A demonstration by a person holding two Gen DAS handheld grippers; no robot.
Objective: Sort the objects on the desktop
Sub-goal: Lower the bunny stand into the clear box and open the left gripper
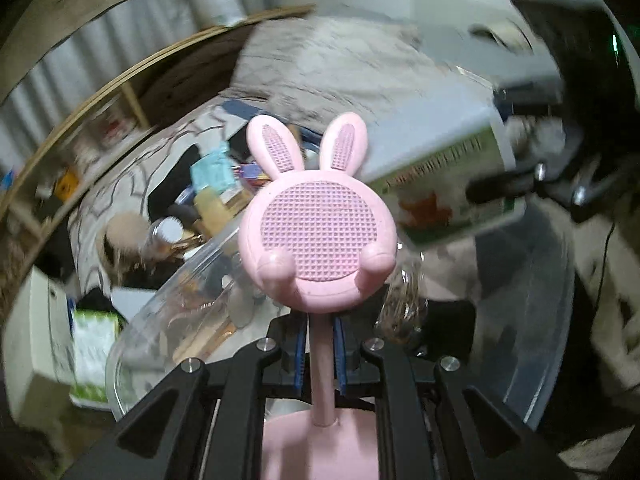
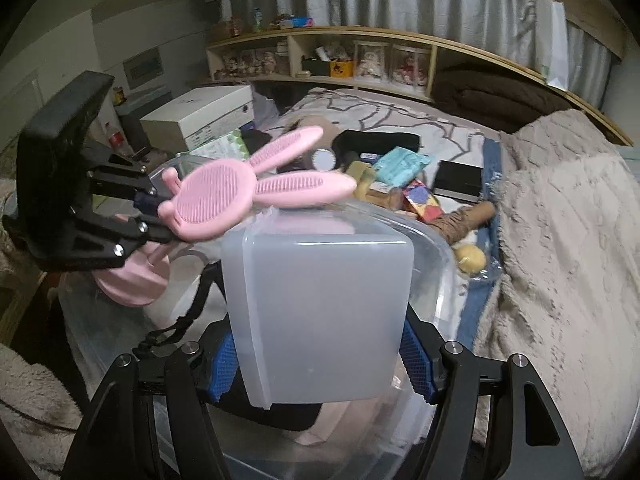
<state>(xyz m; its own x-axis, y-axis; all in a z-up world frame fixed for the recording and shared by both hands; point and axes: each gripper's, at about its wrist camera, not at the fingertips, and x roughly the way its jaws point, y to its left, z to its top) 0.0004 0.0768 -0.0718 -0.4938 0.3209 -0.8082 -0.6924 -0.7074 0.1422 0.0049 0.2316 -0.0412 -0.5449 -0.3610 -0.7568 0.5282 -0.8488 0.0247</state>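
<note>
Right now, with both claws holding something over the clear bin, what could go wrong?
1. The left claw pinches only the thin stem of the pink bunny stand; its heavy head may swing or slip.
2. The bunny's ears reach over the white box in the right claw; the two may collide above the bin.
3. The box is smooth and wide; it may slide from the blue pads.

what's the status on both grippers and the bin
Left gripper shut on pink bunny stand. Right gripper clamps translucent box. Both above clear bin. Nothing blocking.
</note>
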